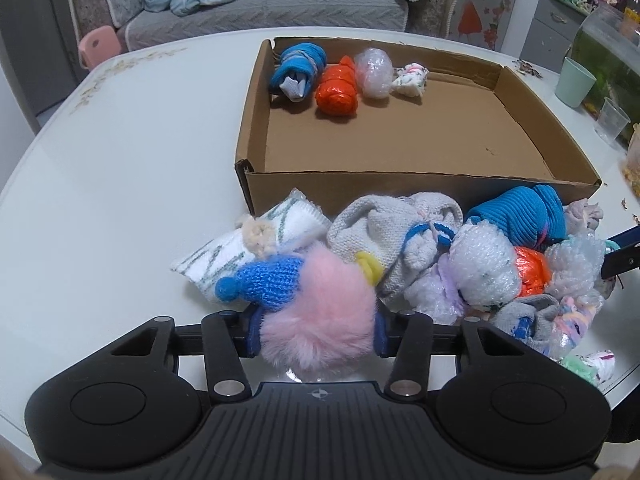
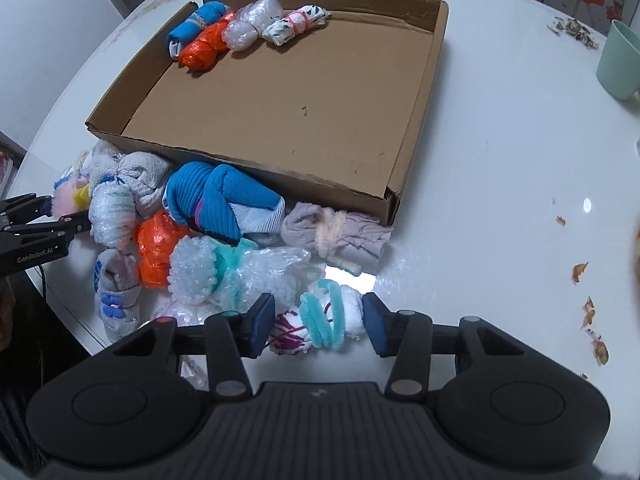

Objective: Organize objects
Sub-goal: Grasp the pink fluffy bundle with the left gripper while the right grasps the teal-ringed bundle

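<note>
An open cardboard box point(image 1: 400, 188) point(image 2: 256, 164) stands on the white table, with several rolled bundles in a row at its far left corner: blue point(image 1: 298, 70), orange point(image 1: 338, 88), clear bubble wrap point(image 1: 374, 72), floral white point(image 1: 410, 80). A heap of more bundles lies in front of the box. My left gripper point(image 1: 318, 334) has its pads around a pink fluffy pom-pom point(image 1: 320, 312) with a blue knitted hat point(image 1: 264, 280). My right gripper point(image 2: 318, 326) has its jaws around a white bundle with teal pipe-cleaner tie point(image 2: 320, 320), with small gaps at the pads.
The heap holds a large blue sock roll point(image 2: 218, 200), a lilac roll point(image 2: 340, 236), an orange bundle point(image 2: 156, 248), grey socks point(image 2: 116, 296) and bubble-wrap rolls point(image 2: 240, 272). A green cup point(image 2: 620, 60) stands at right. Dry crumbs point(image 2: 580, 272) lie on the table. A sofa point(image 1: 240, 0) stands beyond.
</note>
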`<state>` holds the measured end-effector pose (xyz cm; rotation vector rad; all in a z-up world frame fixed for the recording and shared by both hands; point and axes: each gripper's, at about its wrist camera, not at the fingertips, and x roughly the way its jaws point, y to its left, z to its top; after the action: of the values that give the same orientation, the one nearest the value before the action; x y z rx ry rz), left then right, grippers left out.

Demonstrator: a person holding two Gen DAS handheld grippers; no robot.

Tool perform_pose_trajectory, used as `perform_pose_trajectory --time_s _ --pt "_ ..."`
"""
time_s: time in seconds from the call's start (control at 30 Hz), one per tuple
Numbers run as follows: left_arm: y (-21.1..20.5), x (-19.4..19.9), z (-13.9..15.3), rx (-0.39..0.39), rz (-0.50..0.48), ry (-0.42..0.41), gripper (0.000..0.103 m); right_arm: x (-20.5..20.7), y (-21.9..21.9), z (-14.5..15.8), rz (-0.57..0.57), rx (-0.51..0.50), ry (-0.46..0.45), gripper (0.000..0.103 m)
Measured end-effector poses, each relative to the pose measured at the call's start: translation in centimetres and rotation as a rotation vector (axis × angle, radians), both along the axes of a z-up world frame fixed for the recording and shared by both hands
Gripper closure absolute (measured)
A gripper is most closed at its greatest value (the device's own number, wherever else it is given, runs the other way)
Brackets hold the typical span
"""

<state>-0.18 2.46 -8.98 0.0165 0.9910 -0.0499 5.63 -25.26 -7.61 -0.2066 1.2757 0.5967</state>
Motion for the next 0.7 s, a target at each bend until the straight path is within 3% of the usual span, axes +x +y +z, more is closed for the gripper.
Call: perform_pose_trajectory --time_s 0.7 --pt "0.2 -1.1 1.0 0.047 0.005 -0.021 0.05 -0.4 -0.4 0.9 -0.014 0.008 -0.024 0.06"
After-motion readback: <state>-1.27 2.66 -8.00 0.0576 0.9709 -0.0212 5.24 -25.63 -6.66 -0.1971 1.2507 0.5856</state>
